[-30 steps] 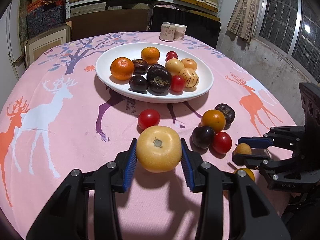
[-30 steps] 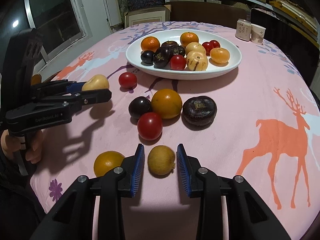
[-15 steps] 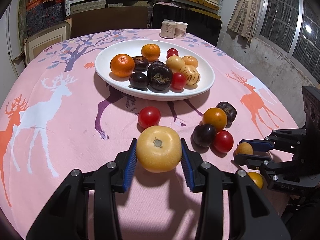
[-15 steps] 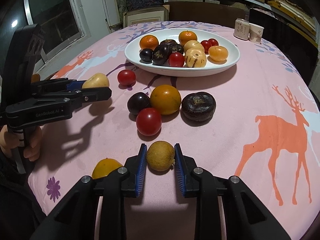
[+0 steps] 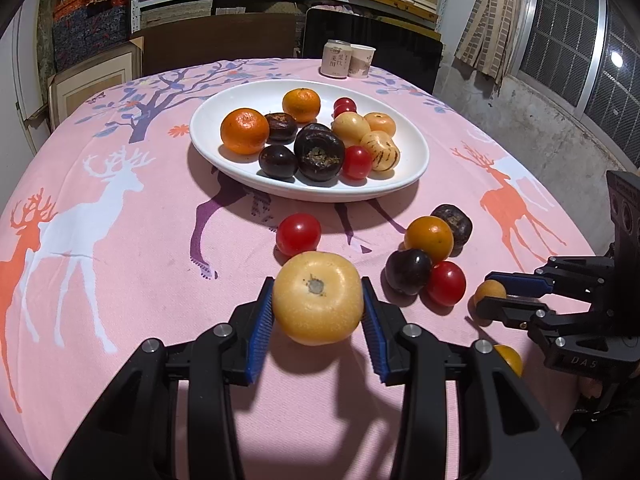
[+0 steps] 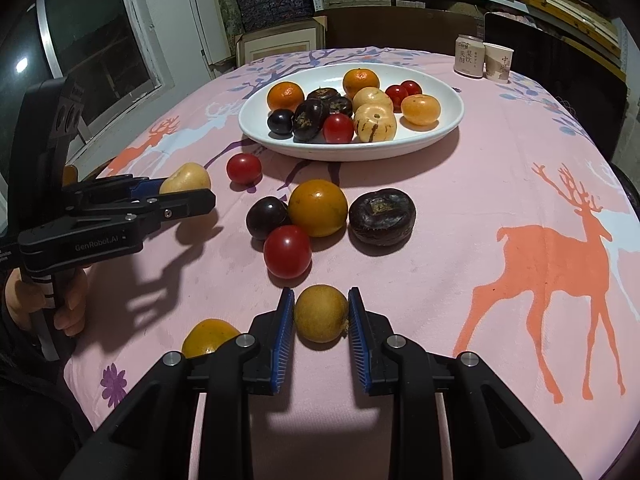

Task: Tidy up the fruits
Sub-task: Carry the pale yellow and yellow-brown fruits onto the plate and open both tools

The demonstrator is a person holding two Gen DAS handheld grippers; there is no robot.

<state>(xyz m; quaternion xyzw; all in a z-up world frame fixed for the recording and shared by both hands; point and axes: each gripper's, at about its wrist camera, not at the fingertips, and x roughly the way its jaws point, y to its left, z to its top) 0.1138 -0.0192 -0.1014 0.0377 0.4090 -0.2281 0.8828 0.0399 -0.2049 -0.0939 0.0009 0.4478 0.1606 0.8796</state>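
Observation:
My left gripper (image 5: 318, 306) is shut on a large pale yellow fruit (image 5: 318, 298) and holds it above the pink cloth; it also shows in the right wrist view (image 6: 186, 178). My right gripper (image 6: 321, 314) is shut on a small brown-yellow fruit (image 6: 321, 313) near the table's front edge; it shows in the left wrist view (image 5: 490, 292). A white oval plate (image 5: 416, 152) holds several fruits. Loose on the cloth lie a red tomato (image 5: 298, 234), an orange fruit (image 6: 318, 208), a dark plum (image 6: 266, 217), a second tomato (image 6: 287, 251) and a dark wrinkled fruit (image 6: 382, 216).
A small orange fruit (image 6: 208, 336) lies beside my right gripper's left finger. A can (image 6: 469, 56) and a paper cup (image 6: 498, 62) stand at the far edge of the table. Shelves and a dark chair stand behind it.
My right gripper closed on the small brown-yellow fruit, which earlier lay between its open fingers. My left gripper rose slightly with the yellow fruit held.

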